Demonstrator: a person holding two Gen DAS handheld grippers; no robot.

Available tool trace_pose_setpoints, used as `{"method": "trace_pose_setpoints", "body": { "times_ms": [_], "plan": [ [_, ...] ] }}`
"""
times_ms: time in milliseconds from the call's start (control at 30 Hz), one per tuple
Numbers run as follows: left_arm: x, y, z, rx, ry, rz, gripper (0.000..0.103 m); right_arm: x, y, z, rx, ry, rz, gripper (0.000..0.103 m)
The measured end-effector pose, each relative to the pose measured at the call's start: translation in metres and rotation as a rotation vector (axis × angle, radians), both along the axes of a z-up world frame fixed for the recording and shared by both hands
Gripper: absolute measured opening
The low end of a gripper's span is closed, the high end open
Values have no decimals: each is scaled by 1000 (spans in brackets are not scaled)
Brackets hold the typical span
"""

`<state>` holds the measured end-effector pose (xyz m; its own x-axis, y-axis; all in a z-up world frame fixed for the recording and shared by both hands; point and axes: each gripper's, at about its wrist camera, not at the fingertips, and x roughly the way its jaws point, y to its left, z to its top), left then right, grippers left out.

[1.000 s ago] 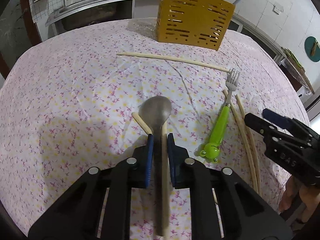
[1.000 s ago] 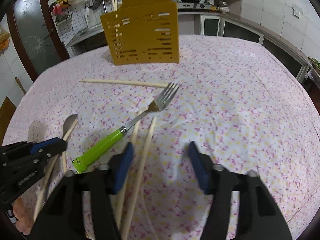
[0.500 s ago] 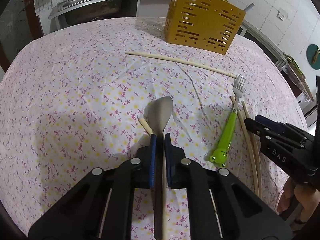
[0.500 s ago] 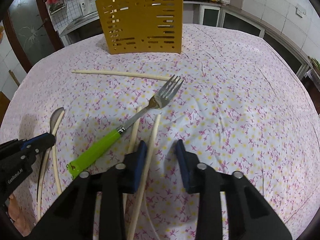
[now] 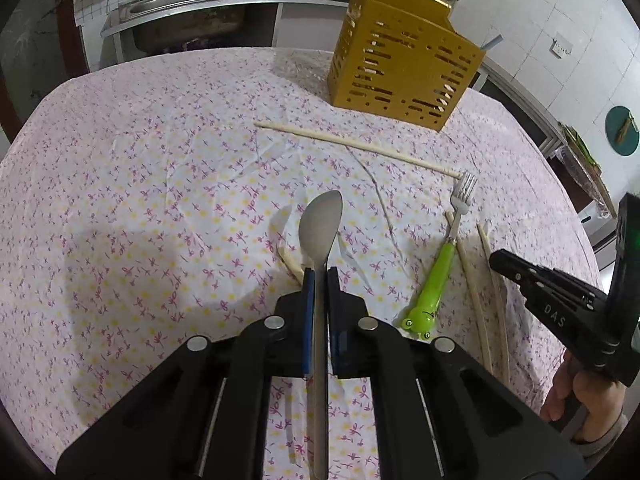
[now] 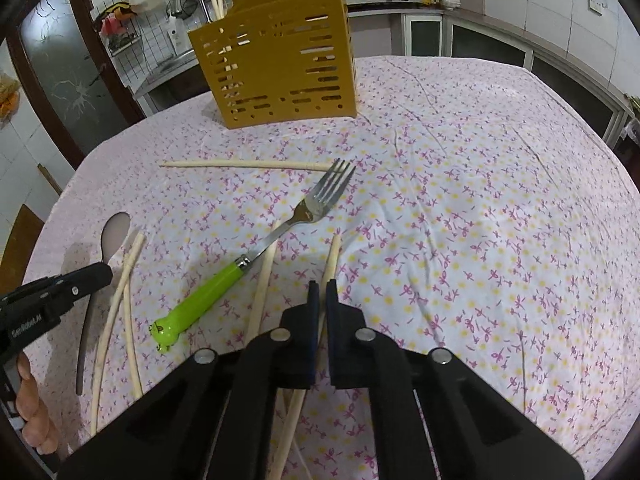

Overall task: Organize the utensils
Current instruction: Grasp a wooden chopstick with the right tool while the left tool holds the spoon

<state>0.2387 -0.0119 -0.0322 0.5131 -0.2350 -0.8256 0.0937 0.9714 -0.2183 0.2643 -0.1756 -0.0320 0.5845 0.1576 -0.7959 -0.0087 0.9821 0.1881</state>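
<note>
My left gripper (image 5: pixel 320 274) is shut on a metal spoon (image 5: pixel 320 220), held by its handle a little above the cloth, bowl pointing forward; the spoon also shows in the right wrist view (image 6: pixel 114 232). My right gripper (image 6: pixel 320 286) is shut on a pale chopstick (image 6: pixel 333 256) that lies on the cloth. A fork with a green frog handle (image 6: pixel 224 280) lies left of it, also in the left wrist view (image 5: pixel 438 276). The yellow slotted utensil holder (image 6: pixel 280 68) stands at the far side, also in the left wrist view (image 5: pixel 404 72).
Several more chopsticks lie loose: one across the cloth before the holder (image 6: pixel 240 165), one beside the fork (image 6: pixel 264 276), two near the spoon (image 6: pixel 120 300). The round table has a floral cloth (image 6: pixel 460 220). Kitchen counters stand behind.
The left gripper closed on the spoon handle and lifted it slightly off the chopstick beneath. The right gripper went from wide open to shut on a chopstick.
</note>
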Motion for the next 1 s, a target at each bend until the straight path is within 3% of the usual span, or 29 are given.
{"method": "trace_pose_setpoints", "body": {
  "times_ms": [400, 767, 800, 833, 900, 1000],
  "plan": [
    [-5, 4, 14, -39, -91, -16, 5, -3, -11, 10, 37, -41, -14, 1],
    [-5, 9, 12, 10, -89, 7, 5, 6, 0, -1, 39, 20, 17, 5],
    [-4, 9, 12, 14, -84, 7, 5, 6, 2, -3, 21, 27, 20, 8],
    [-4, 10, 11, 17, -80, 6, 5, 7, 3, -3, 13, 35, 22, 22],
    [-3, 10, 10, 30, -77, 9, 5, 8, 7, -5, -6, 51, 22, 40],
    [-2, 12, 8, 34, -70, 10, 5, 12, 17, -5, -68, 74, 33, 40]
  ]
}}
